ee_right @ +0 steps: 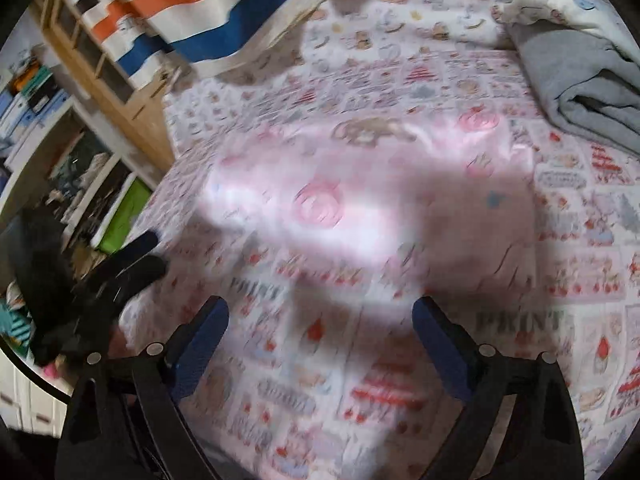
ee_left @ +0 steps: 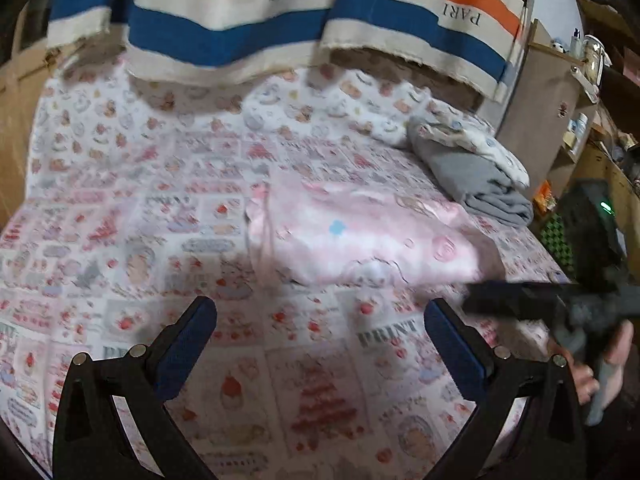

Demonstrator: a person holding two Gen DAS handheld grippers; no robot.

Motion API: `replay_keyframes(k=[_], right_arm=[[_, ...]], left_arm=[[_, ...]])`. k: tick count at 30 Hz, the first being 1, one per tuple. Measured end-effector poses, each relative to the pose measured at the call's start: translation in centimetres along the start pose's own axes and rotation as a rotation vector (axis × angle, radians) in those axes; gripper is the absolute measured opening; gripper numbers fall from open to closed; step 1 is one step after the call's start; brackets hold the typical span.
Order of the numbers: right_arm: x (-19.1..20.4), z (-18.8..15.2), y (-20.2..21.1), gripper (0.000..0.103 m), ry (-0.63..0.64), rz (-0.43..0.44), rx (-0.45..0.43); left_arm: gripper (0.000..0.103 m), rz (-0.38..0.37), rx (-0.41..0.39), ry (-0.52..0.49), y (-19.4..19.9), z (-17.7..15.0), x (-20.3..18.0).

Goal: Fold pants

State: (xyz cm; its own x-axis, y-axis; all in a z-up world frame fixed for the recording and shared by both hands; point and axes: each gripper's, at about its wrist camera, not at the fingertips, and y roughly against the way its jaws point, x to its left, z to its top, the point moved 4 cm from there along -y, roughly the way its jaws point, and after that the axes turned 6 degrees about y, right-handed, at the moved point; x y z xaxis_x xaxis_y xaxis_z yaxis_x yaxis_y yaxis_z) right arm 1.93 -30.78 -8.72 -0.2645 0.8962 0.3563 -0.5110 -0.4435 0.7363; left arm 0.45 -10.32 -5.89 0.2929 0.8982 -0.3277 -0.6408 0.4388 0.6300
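The pink satin pants (ee_left: 360, 236) lie folded into a compact rectangle on the patterned bedsheet (ee_left: 140, 220). They also show in the right wrist view (ee_right: 360, 200), blurred. My left gripper (ee_left: 320, 320) is open and empty, above the sheet just short of the pants. My right gripper (ee_right: 320, 316) is open and empty, near the pants' near edge. The right gripper also shows at the right of the left wrist view (ee_left: 520, 300). The left gripper shows at the left of the right wrist view (ee_right: 132, 260).
A folded grey garment (ee_left: 480, 184) under a printed cloth lies at the bed's far right. A striped orange, blue and white cloth (ee_left: 240, 20) hangs behind the bed. Wooden shelves (ee_left: 580, 100) stand at the right.
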Motion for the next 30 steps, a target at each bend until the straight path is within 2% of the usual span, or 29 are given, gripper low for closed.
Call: replay_keyframes(k=[4, 6, 11, 15, 17, 19, 23, 24, 26, 27, 28, 30], right_arm=[[-1.7, 1.6, -0.3, 0.094, -0.074, -0.020, -0.040], [-3.1, 2.1, -0.1, 0.094, -0.159, -0.020, -0.092], [-5.1, 1.7, 0.5, 0.094, -0.352, 0.089, -0.191], [-4.9, 1.0, 0.8, 0.094, -0.369, 0.101, -0.214], [-5.0, 0.8, 1.0, 0.093, -0.388, 0.065, -0.236], [-5.2, 1.1, 1.1, 0.092, -0.378, -0.022, -0.261], [-5.8, 2.1, 0.5, 0.091, -0.354, -0.073, -0.271], [-6.0, 2.4, 0.4, 0.091, -0.354, -0.081, -0.276], [-6.4, 2.7, 0.2, 0.091, -0.368, -0.096, -0.300], [-6.4, 2.8, 0.1, 0.091, -0.377, -0.105, -0.313], [-6.4, 2.8, 0.1, 0.091, -0.380, -0.114, -0.320], [-6.0, 3.0, -0.2, 0.089, -0.361, -0.160, -0.325]], left_arm=[[0.103, -0.132, 0.121, 0.071, -1.8, -0.1, -0.3], [0.102, -0.209, 0.197, 0.175, -3.1, 0.1, -0.3], [0.102, -0.281, 0.167, 0.432, -4.9, 1.9, 1.4], [0.101, -0.182, 0.075, 0.536, -5.7, 3.3, 2.9], [0.101, -0.152, 0.053, 0.551, -6.2, 4.0, 3.1], [0.100, -0.109, 0.045, 0.546, -6.9, 4.7, 3.1], [0.085, -0.008, 0.043, 0.493, -8.0, 5.9, 3.3], [0.075, 0.002, 0.046, 0.482, -8.1, 5.9, 3.4], [0.062, 0.016, 0.046, 0.470, -8.3, 5.9, 3.6], [0.047, 0.026, 0.042, 0.468, -8.5, 5.8, 3.8], [0.041, 0.032, 0.039, 0.466, -8.6, 5.6, 3.9], [0.020, 0.039, 0.038, 0.457, -9.1, 5.5, 3.9]])
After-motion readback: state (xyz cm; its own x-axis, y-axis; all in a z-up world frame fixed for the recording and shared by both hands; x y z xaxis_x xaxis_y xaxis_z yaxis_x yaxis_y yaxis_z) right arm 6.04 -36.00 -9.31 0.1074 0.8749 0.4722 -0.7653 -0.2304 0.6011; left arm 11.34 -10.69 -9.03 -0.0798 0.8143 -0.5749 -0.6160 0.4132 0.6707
